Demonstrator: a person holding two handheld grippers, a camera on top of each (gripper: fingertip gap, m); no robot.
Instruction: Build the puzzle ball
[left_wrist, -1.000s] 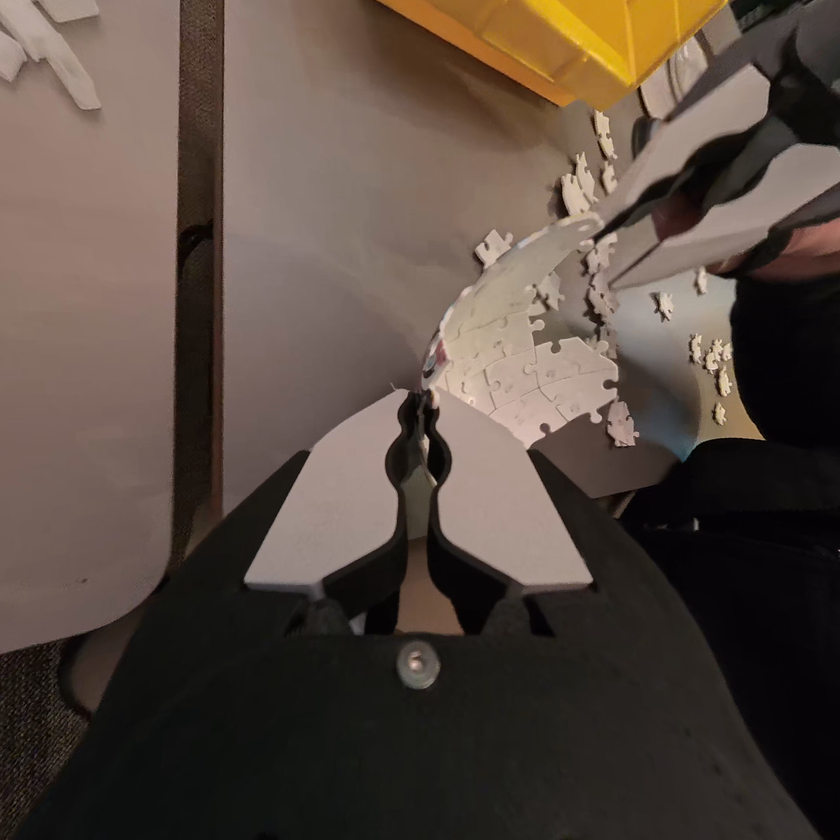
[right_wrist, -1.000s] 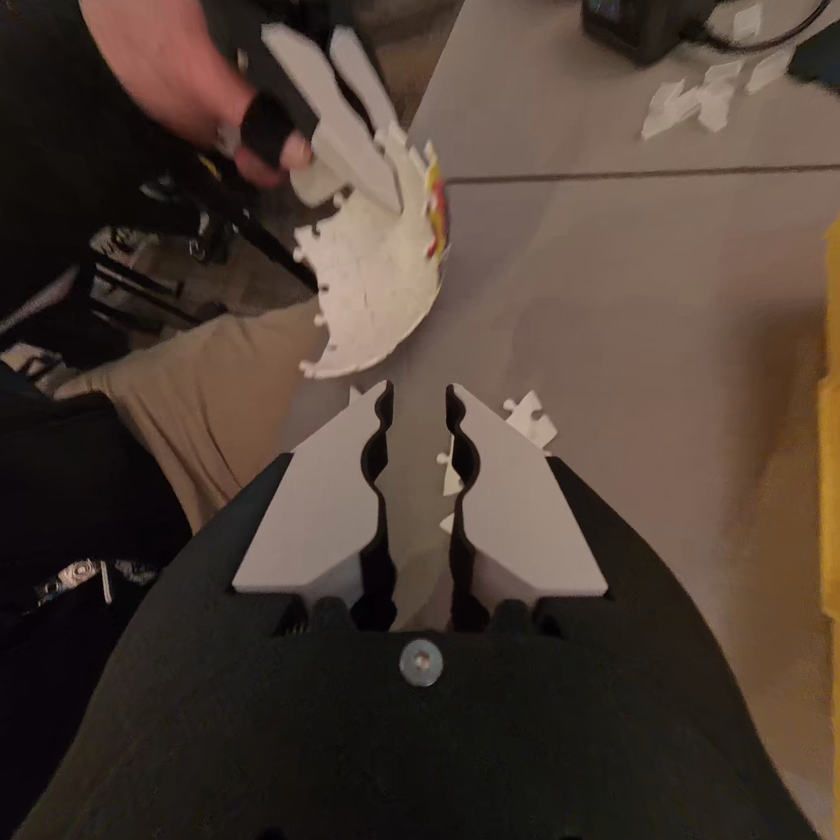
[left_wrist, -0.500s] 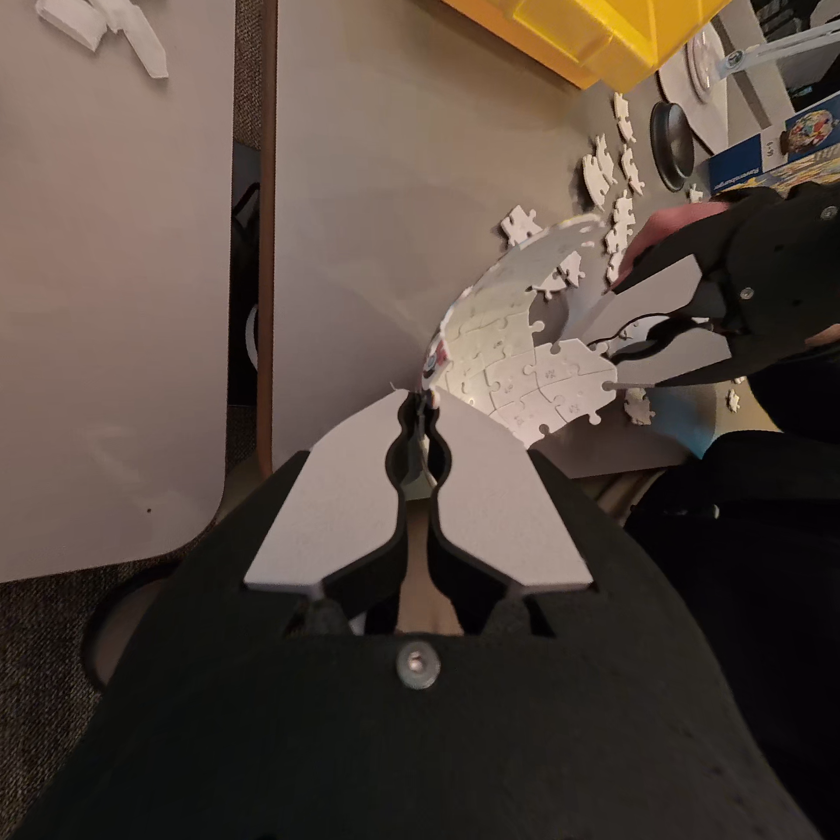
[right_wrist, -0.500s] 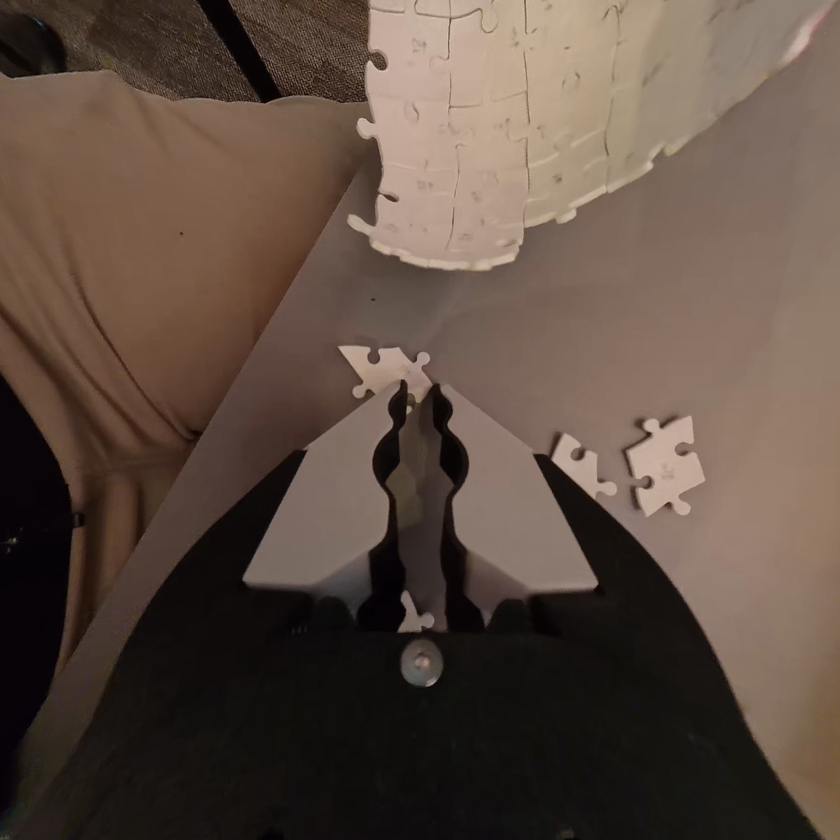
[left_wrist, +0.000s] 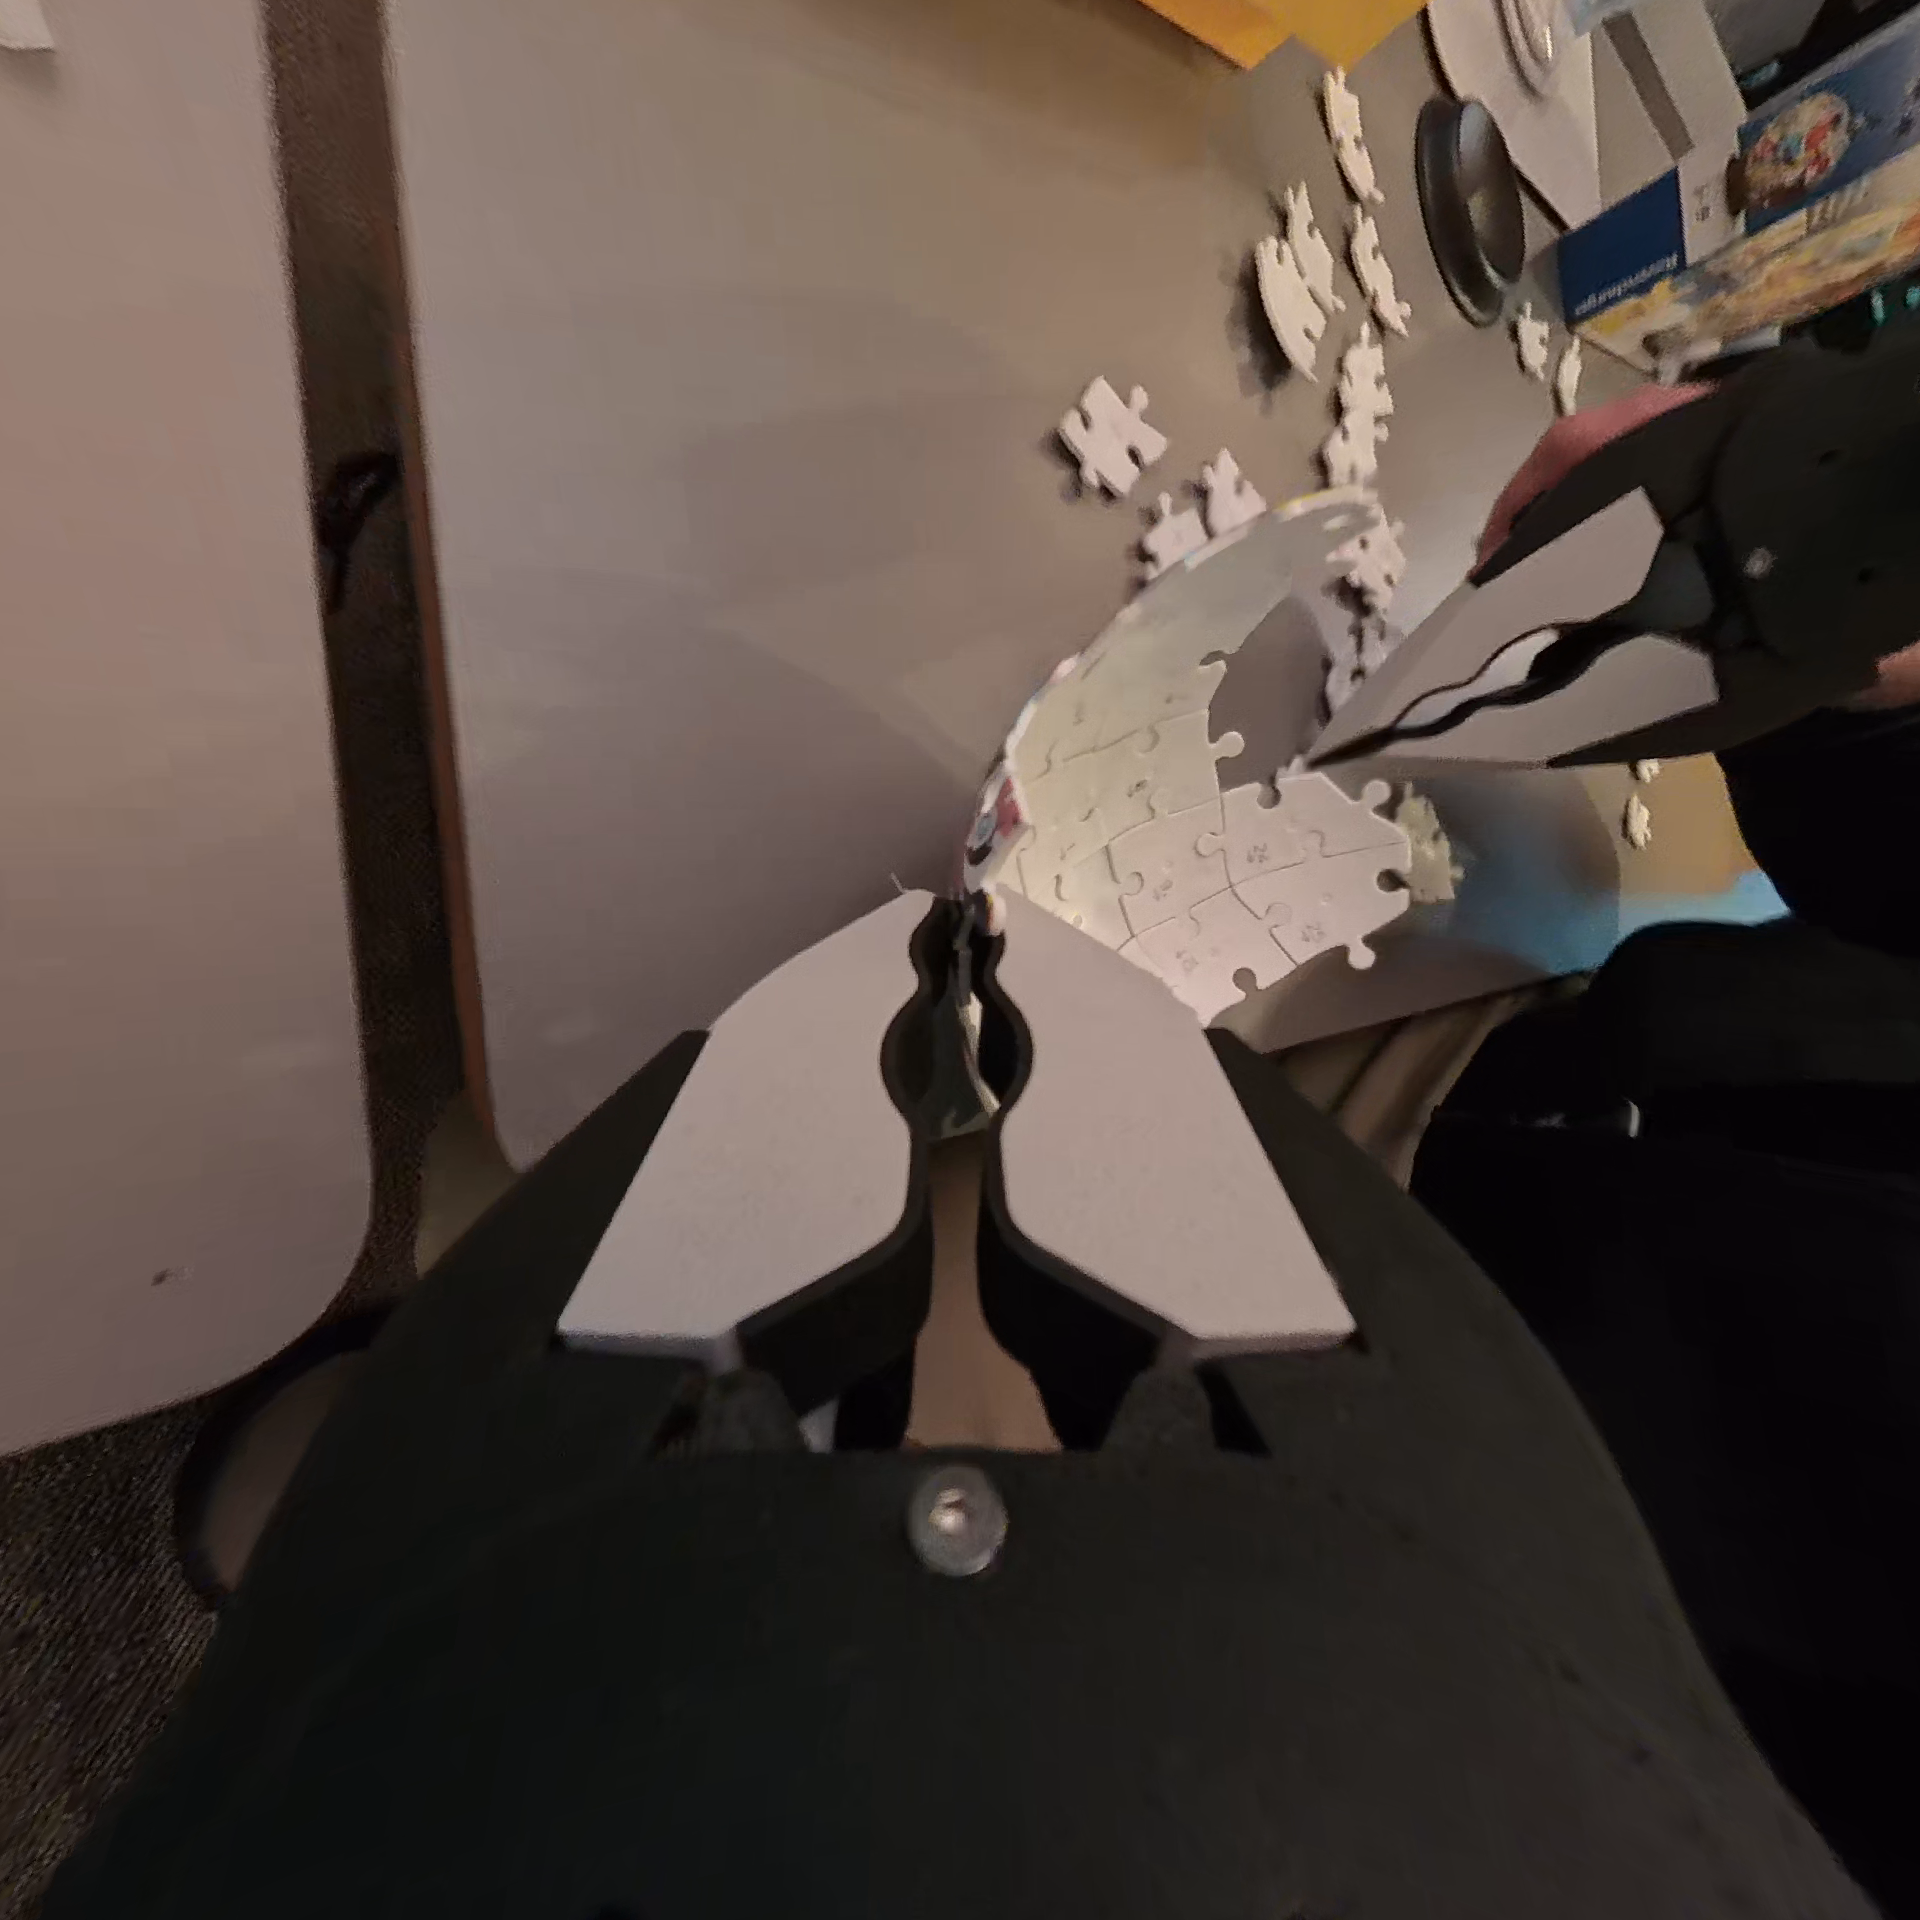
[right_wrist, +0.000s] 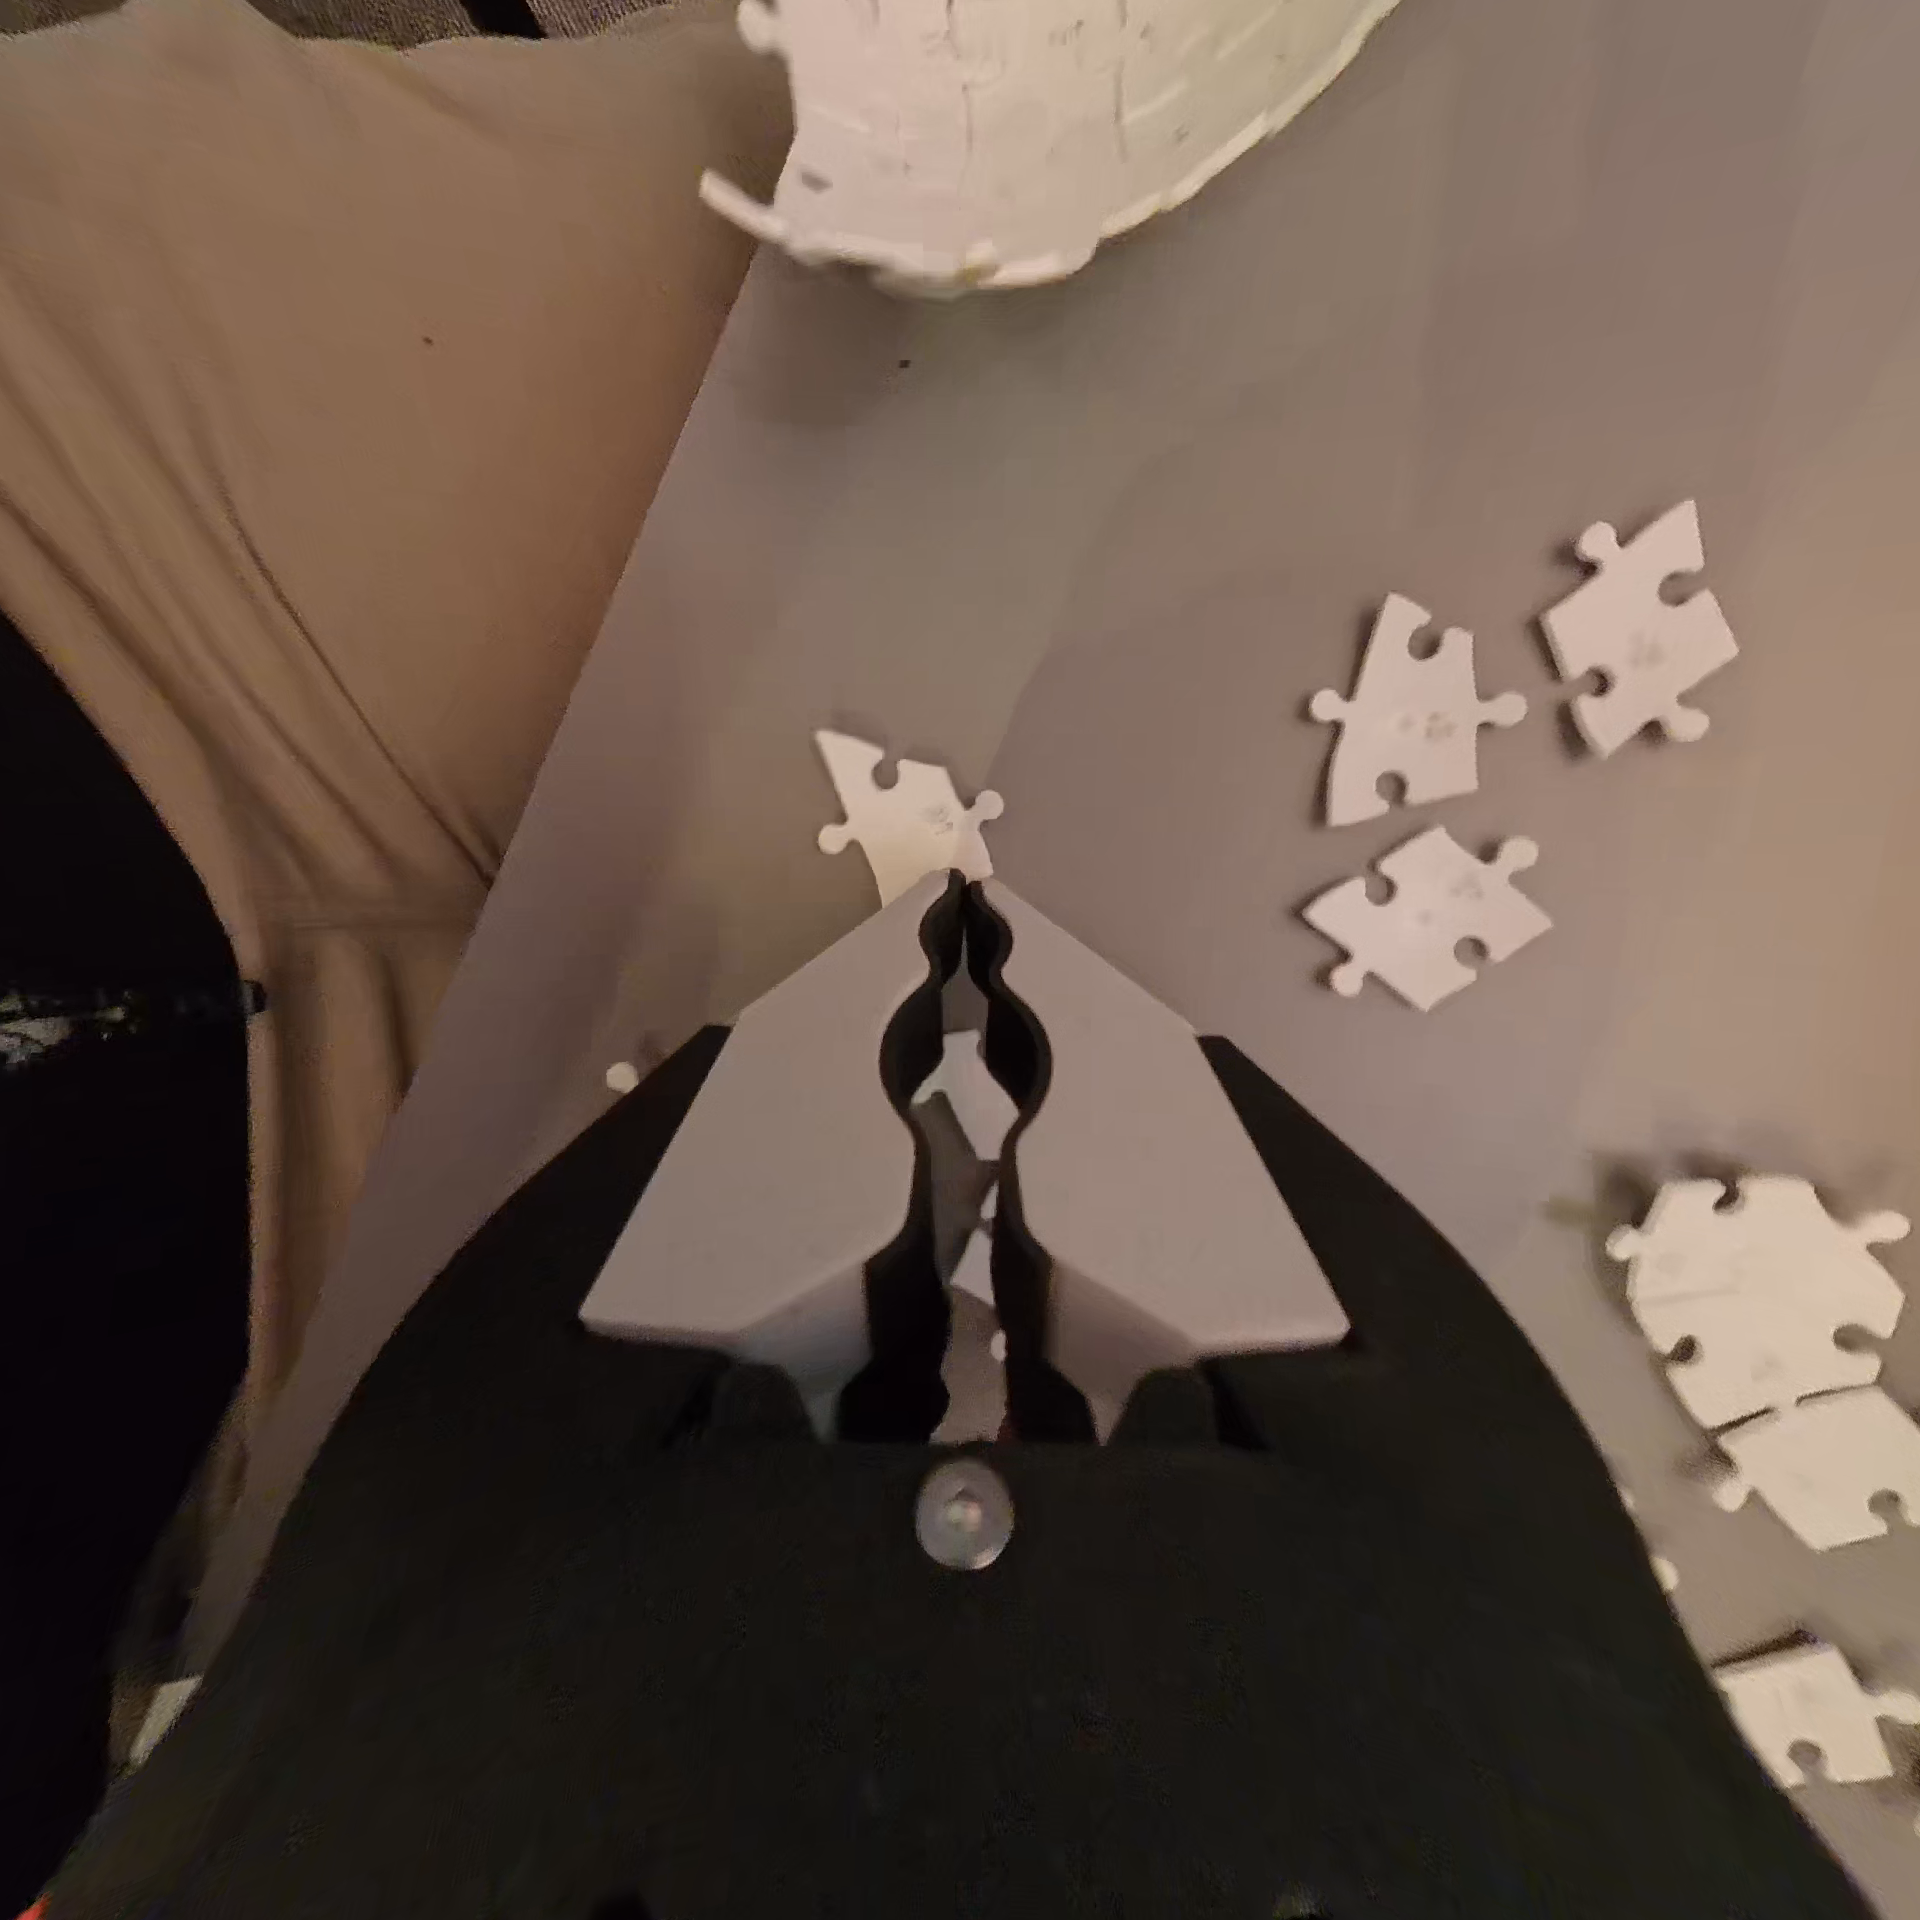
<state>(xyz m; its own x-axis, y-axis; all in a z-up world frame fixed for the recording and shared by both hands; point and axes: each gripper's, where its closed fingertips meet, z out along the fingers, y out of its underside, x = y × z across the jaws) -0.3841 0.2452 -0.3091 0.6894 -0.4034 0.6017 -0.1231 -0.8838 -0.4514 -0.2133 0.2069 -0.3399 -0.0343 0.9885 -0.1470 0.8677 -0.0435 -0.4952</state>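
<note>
In the left wrist view, the left gripper has its jaws pinched on the rim of the puzzle ball shell, a curved, half-built bowl of joined white pieces with a strip of colour on its outer face. The shell is held above the near edge of the grey surface. The right gripper reaches in from the right, its tips at the notch in the shell's upper edge. Loose pieces lie beyond the shell, with a puzzle box and a dark round dish farther back.

In the right wrist view, the right gripper has its jaws closed on a white puzzle piece at the tips. The shell fills the top of the view. Other loose pieces lie on the surface to the right, and tan trousers show to the left.
</note>
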